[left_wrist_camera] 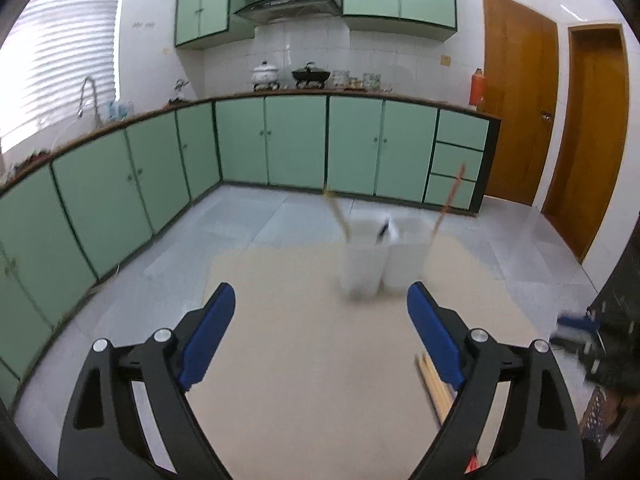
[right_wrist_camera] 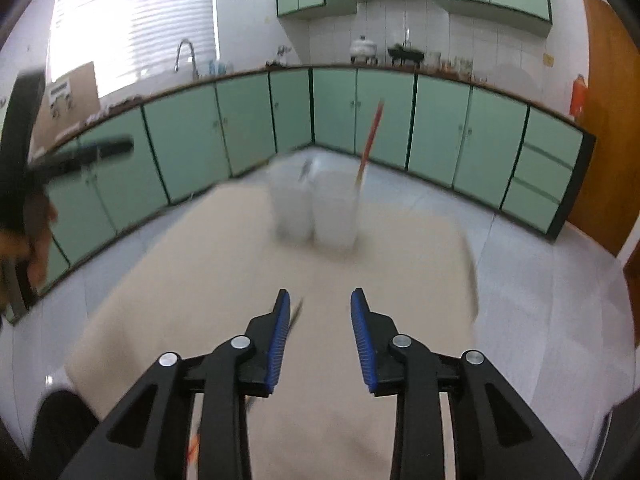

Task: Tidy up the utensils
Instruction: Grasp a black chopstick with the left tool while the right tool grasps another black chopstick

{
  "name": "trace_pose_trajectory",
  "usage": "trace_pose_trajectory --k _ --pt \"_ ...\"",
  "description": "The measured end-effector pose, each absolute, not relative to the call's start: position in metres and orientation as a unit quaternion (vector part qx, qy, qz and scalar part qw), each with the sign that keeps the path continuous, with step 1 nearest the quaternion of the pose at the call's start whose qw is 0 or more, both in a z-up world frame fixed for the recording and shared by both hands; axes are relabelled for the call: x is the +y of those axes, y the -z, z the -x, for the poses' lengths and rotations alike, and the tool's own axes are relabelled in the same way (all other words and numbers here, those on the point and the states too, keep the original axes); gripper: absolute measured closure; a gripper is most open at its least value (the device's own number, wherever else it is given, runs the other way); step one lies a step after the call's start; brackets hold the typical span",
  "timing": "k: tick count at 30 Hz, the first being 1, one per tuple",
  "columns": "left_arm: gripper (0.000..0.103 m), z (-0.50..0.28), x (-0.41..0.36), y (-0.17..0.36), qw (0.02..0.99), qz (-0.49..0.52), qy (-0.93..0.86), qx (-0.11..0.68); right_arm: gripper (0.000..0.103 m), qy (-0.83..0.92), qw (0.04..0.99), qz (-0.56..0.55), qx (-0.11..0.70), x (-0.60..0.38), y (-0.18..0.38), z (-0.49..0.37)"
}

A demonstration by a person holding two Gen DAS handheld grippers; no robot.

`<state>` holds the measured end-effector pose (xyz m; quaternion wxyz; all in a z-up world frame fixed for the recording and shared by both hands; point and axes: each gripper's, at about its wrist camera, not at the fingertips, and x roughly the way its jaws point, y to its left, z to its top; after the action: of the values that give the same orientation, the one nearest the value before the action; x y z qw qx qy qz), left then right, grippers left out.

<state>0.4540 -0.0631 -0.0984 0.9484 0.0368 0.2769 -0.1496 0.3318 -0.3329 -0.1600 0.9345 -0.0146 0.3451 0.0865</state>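
Your left hand-held gripper (left_wrist_camera: 320, 300) gaped wide, your right hand-held gripper (right_wrist_camera: 317, 298) narrower, both empty above the smooth beige surface (left_wrist_camera: 304, 360); two translucent plastic cups (right_wrist_camera: 314, 208) stood touching.

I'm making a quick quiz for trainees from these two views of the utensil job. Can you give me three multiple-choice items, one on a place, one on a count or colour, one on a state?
1. Where do the wooden sticks lie on the table?
A. inside a cup
B. beside the left tongs' right finger
C. on the floor

2. How many white cups stand side by side on the table?
A. one
B. two
C. four

3. How do the right tongs stand?
A. clamped on a stick
B. open, nothing between the pads
C. fully shut

Answers: 1 B, the sticks show flat by that blue pad. 2 B, two cups touch each other. 3 B, bare table shows between the pads.
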Motion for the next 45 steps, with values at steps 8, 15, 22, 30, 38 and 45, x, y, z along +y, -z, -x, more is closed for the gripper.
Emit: trace_pose_trajectory --k 8,15,22,30,38,45 --pt "0.015 -0.361 -0.03 0.161 0.949 -0.008 0.118 0.292 0.072 -0.099 0.914 0.075 0.387 -0.27 0.265 -0.239" --pt "0.015 -0.313 -0.047 0.206 0.94 -0.049 0.14 0.308 0.072 -0.102 0.92 0.082 0.369 -0.252 0.27 -0.241" --pt "0.015 -0.301 -0.049 0.227 0.933 -0.04 0.153 0.322 0.073 -0.097 0.925 0.065 0.362 -0.264 0.271 -0.25" --pt "0.015 -0.289 -0.074 0.252 0.92 -0.06 0.19 0.337 0.074 -0.075 0.925 0.046 0.369 -0.301 0.27 -0.259" --pt "0.015 -0.283 -0.111 0.276 0.908 -0.102 0.214 0.347 0.09 -0.082 0.926 0.041 0.367 -0.309 0.272 -0.272" --pt "0.016 -0.293 -0.132 0.294 0.902 -0.118 0.198 0.364 0.09 -0.081 0.928 0.023 0.362 -0.317 0.274 -0.267"
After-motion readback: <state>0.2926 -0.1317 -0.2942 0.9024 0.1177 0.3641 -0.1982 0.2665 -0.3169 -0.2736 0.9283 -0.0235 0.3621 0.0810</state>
